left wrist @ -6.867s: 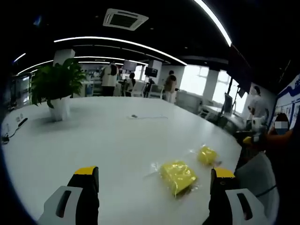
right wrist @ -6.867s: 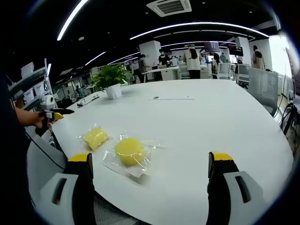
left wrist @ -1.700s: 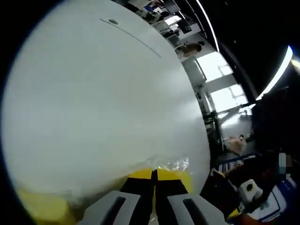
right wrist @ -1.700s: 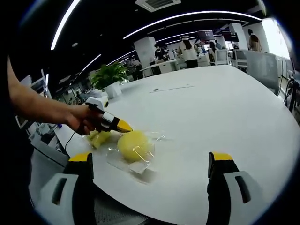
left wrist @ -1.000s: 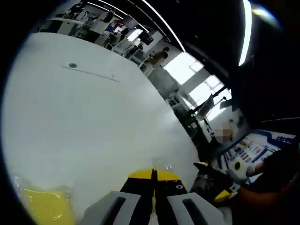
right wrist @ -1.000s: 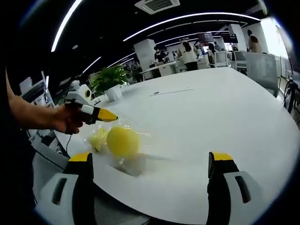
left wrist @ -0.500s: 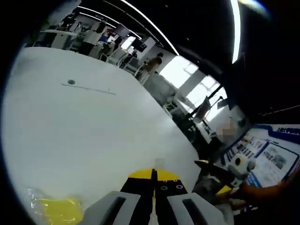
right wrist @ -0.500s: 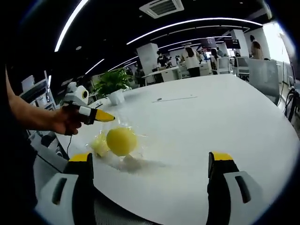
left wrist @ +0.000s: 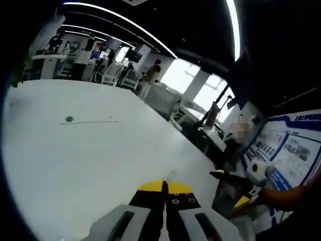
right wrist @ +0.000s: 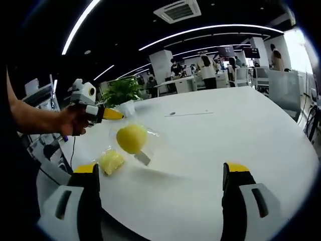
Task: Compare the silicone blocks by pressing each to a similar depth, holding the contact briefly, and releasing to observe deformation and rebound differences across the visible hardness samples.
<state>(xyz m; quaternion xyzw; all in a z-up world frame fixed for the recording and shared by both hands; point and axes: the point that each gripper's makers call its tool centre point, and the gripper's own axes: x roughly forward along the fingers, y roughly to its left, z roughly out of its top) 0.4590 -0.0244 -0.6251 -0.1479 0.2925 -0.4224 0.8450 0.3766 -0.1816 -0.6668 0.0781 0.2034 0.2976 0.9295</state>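
In the right gripper view, a round yellow silicone block [right wrist: 131,138] in a clear bag hangs above the white table [right wrist: 210,145]. My left gripper [right wrist: 112,114], held by a hand, is shut on the bag's upper edge. A flatter yellow block [right wrist: 111,161] in its own bag lies on the table below, near the left jaw. My right gripper [right wrist: 163,173] stands open near the table's front edge, with nothing between its fingers. In the left gripper view, the left gripper [left wrist: 163,185] shows its yellow tips pressed together, and the right gripper [left wrist: 230,188] sits open at the right.
A potted plant [right wrist: 123,90] stands at the table's far left. A thin line with a small dot [right wrist: 186,114] marks the tabletop. A grey chair [right wrist: 283,90] is at the right edge. People stand at desks [right wrist: 203,65] in the background.
The left gripper has risen and carried the bagged round block up off the table. The left gripper view has swung upward, and the flatter yellow block has slipped out of it.
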